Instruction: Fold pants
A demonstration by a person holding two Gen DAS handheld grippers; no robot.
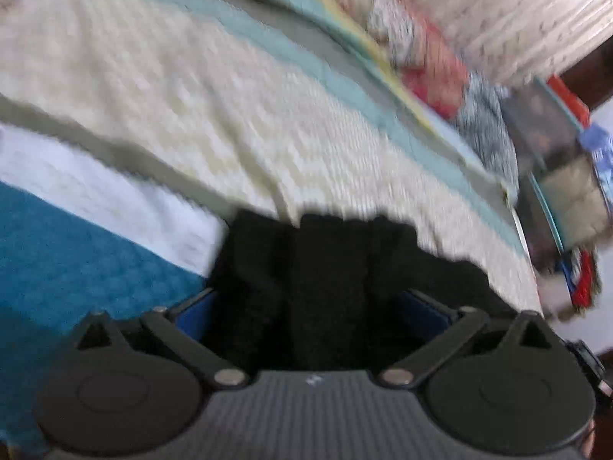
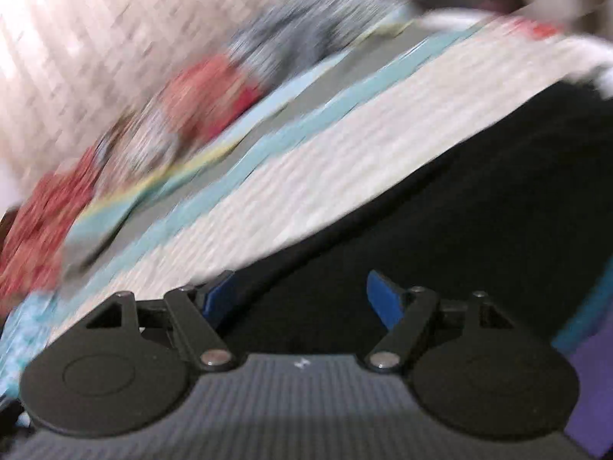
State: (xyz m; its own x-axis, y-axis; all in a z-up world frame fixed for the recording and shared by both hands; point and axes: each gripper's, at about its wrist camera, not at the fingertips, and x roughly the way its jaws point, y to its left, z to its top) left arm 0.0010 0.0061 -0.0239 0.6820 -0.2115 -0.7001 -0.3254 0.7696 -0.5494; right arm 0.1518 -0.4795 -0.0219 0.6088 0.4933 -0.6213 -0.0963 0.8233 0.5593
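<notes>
Both wrist views are showing a bed that is carrying a cream textured cover bordered by a pale blue band; motion blur is softening every outline. Along the far edge of the bed, a row of patterned red, grey and white cloth items is lying against a pale patterned wall. A teal and white cloth is lying at the near edge of the bed in the left wrist view. The black pants are lying on the cream cover toward the near edge of the bed, spreading as a broad dark sheet in the right wrist view and bunching into vertical folds in the left wrist view. The left tool is standing with its blue-padded fingers set apart on either side of the bunched black fabric, which is filling the gap between them; whether the pads are pressing on the cloth cannot be told. The right tool is standing spread, its blue fingertips well apart over the pants, with black fabric lying between and below them and no visible pinch.
</notes>
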